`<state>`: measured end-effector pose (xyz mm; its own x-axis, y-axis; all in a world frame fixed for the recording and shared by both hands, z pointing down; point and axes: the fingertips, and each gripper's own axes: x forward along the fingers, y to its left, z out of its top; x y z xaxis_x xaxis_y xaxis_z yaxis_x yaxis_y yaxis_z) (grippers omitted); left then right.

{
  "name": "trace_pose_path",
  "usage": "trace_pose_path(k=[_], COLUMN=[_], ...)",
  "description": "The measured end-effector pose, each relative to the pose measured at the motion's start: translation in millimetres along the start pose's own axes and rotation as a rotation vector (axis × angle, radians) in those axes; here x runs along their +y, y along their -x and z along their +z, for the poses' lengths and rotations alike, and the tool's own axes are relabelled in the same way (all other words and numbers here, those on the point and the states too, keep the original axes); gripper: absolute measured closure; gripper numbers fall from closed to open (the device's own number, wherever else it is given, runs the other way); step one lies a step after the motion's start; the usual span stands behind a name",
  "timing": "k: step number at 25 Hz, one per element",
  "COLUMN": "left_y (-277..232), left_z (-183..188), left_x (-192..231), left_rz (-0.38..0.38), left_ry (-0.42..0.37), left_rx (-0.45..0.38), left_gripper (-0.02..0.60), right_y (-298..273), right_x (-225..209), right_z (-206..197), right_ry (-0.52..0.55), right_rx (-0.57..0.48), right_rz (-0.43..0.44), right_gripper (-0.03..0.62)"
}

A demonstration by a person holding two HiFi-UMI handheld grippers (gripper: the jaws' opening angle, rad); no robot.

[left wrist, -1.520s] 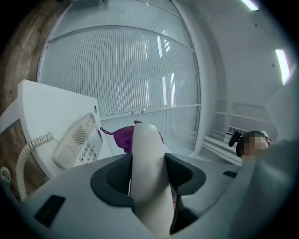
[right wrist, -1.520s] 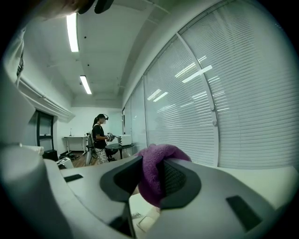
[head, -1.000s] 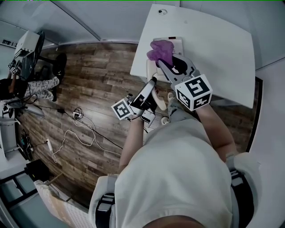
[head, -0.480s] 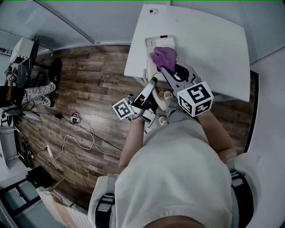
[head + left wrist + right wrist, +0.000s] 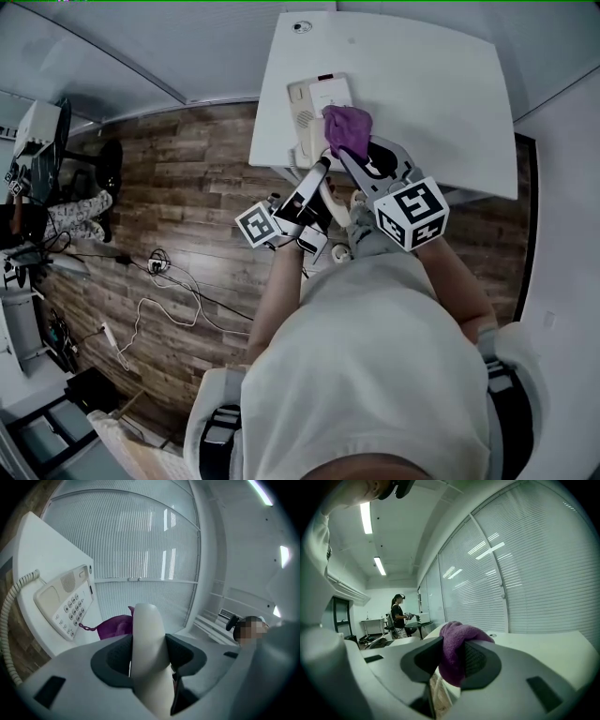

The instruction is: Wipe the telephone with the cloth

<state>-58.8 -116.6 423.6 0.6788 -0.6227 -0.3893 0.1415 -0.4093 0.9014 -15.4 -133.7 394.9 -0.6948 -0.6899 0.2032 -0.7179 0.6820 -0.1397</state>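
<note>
A cream telephone base with a keypad lies near the left edge of the white table. The purple cloth rests on the base's right side, and my right gripper is shut on it. In the right gripper view the cloth bulges out between the jaws. My left gripper is shut on the cream handset and holds it off the base, just beyond the table's near edge. A coiled cord runs from the base.
A round grommet sits at the table's far corner. Wooden floor with loose cables lies to the left. Window blinds stand behind the table. Another person stands at desks far off.
My right gripper has dragged the cloth from the base's far part toward its near right side. The left gripper with the handset shifted slightly. The table has slid left in the head view.
</note>
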Motion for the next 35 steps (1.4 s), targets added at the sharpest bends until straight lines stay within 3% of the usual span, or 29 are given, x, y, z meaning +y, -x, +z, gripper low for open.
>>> trace_pose_path(k=[10,35], left_y=[-6,-5], left_z=[5,11], left_x=[2,-2], left_rz=[0.000,0.004], left_ry=[0.007,-0.020], left_rx=[0.006,-0.027], left_gripper=[0.360,0.360], right_y=[7,12], right_x=[10,45], right_z=[-11,-32], right_ry=[0.014,0.099], right_rx=[0.032,0.115], right_rz=[0.000,0.189], right_gripper=[0.476,0.481])
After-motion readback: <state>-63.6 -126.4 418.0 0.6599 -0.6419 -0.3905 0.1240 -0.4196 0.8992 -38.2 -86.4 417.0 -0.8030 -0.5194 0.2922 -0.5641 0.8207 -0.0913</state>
